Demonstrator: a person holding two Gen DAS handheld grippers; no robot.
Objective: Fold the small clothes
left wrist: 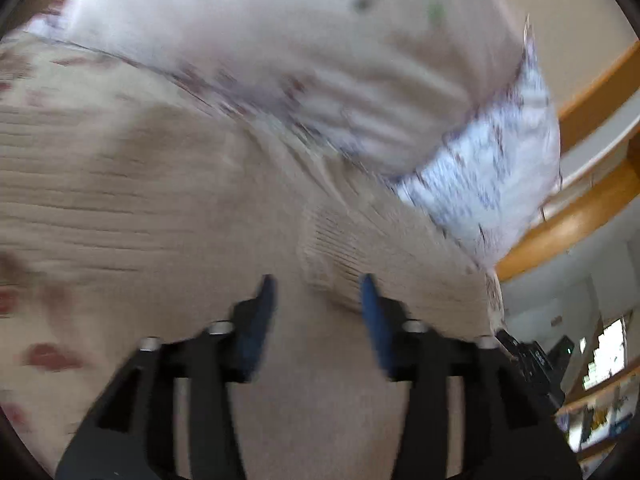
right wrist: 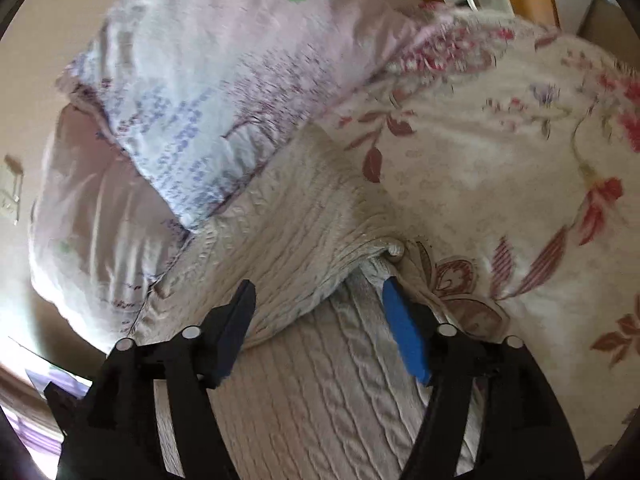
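Plainly we are early in the fold: the cream cable-knit sweater lies on the floral bedspread, part spread and part bunched, and neither tool has cloth in its grip.

From the right wrist camera, our right gripper stands with its jaws wide apart and nothing between them but the knit lying underneath. A folded ridge of the sweater runs from about 9 o'clock across to a gathered tip just beyond the blue pad at 2 o'clock. That tip sits just beside the pad, and we cannot tell whether they touch. A pale lilac pillow lies at 11 o'clock, its corner resting against the far edge of the knit.

From the left wrist camera, much blurred, our left gripper is likewise spread open and empty. A ribbed cuff or hem of the sweater sits at 1 o'clock, close to the right-hand finger, with the same pillow filling 12 o'clock and a wooden bed frame at 3 o'clock.

We judge the step in hand to be choosing grasp points. Next each tool needs to nose forward onto an edge, the right one onto the gathered tip and the left one onto the ribbed band, then pinch only one layer before lifting. Thick knit may slip or drag a second layer along.
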